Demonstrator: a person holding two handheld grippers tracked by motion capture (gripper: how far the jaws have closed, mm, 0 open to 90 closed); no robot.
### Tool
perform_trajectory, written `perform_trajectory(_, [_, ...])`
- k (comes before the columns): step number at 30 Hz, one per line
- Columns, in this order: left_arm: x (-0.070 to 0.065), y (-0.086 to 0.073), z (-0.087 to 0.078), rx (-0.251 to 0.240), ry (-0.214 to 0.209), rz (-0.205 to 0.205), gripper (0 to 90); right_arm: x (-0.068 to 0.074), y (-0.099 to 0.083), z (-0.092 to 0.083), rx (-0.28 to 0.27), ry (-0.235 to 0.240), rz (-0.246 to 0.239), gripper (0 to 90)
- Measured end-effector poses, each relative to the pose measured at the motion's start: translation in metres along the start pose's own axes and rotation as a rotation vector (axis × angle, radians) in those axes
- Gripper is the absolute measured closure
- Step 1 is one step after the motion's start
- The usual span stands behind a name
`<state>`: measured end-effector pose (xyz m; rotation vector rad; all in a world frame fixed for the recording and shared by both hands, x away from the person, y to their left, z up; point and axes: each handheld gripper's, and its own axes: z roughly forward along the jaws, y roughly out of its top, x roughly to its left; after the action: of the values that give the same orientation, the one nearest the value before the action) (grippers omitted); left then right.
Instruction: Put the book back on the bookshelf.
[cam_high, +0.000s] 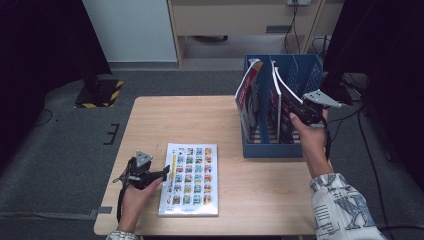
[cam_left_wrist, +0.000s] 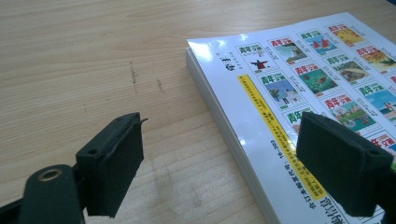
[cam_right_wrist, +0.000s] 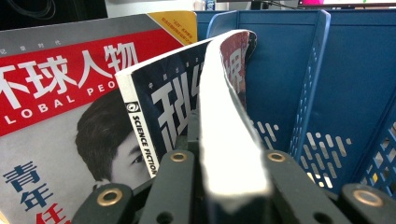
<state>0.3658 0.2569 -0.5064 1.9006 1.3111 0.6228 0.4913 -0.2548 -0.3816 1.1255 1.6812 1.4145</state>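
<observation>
A magazine (cam_high: 190, 177) with a grid of small cover pictures lies flat on the wooden table (cam_high: 200, 120). My left gripper (cam_high: 165, 173) is at its left edge, open. In the left gripper view one jaw hangs over the bare table and the other over the magazine (cam_left_wrist: 317, 79), with the gripper (cam_left_wrist: 219, 163) astride its edge. My right gripper (cam_high: 297, 106) is shut on a dark science-fiction magazine (cam_high: 282, 85) standing in the blue file rack (cam_high: 272, 150). In the right gripper view its jaws (cam_right_wrist: 229, 186) pinch the white page edge of that magazine (cam_right_wrist: 163, 107).
A red-covered magazine (cam_high: 247, 95) stands in the rack's left compartment, seen close as a red and grey cover (cam_right_wrist: 60, 93). The rack's blue slotted walls (cam_right_wrist: 345, 93) rise to the right. A black stand base with yellow stripes (cam_high: 100, 92) sits on the floor at left.
</observation>
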Motion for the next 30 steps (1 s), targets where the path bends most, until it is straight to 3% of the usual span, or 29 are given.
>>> perform_trajectory(6, [-0.0007, 0.0001, 0.0004, 0.002, -0.002, 0.004, 14.7, 0.0013, 0.0014, -0.0004, 0.014, 0.000, -0.022, 82.9])
perform_trajectory(22, [-0.0015, 0.0000, 0.0012, 0.010, -0.018, 0.007, 15.4, 0.0025, 0.0014, 0.0023, 0.017, 0.038, 0.008, 82.0])
perform_trajectory(30, [-0.0014, 0.0000, 0.0014, 0.007, -0.013, 0.005, 15.1, 0.0018, 0.0024, 0.0016, 0.022, 0.026, -0.004, 83.7])
